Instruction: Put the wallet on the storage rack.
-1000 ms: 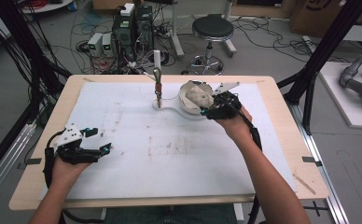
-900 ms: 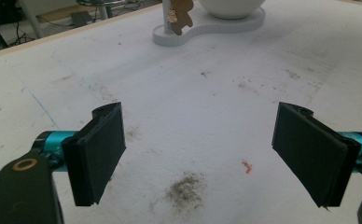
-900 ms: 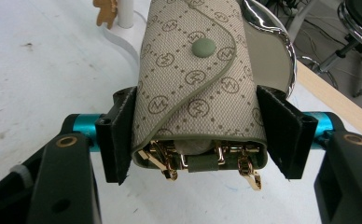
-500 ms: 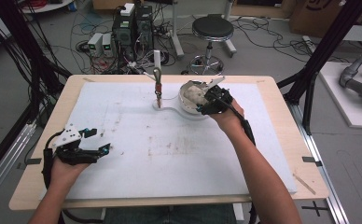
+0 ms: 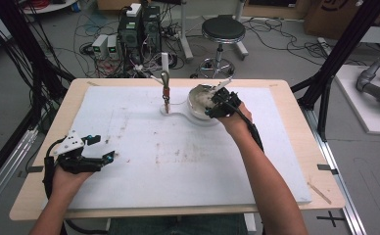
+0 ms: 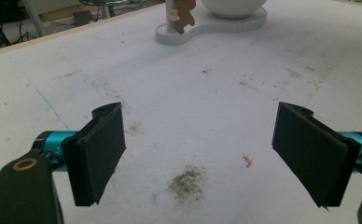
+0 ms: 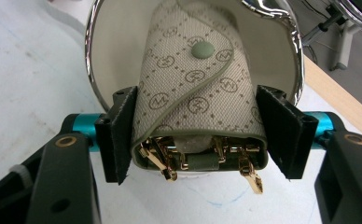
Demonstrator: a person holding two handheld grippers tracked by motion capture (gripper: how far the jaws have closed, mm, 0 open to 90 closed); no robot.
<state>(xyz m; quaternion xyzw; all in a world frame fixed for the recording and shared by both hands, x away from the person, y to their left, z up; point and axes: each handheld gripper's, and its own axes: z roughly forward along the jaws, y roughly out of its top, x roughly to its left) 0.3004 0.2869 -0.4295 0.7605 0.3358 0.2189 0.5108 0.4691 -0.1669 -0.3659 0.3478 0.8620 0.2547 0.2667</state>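
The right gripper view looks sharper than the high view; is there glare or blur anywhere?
Right gripper view: sharp, the patterned key pouch crisp, bright glare on the bowl's chrome rim. High view: soft and grainy. Left gripper view: even light, the near fingers slightly soft.

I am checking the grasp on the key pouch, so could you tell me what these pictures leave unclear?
- Right gripper view: pads beside the key pouch; contact on the far side unclear.
- High view: pouch in the bowl hidden by the right gripper.
- Left gripper view: bowl cut off by the top edge.
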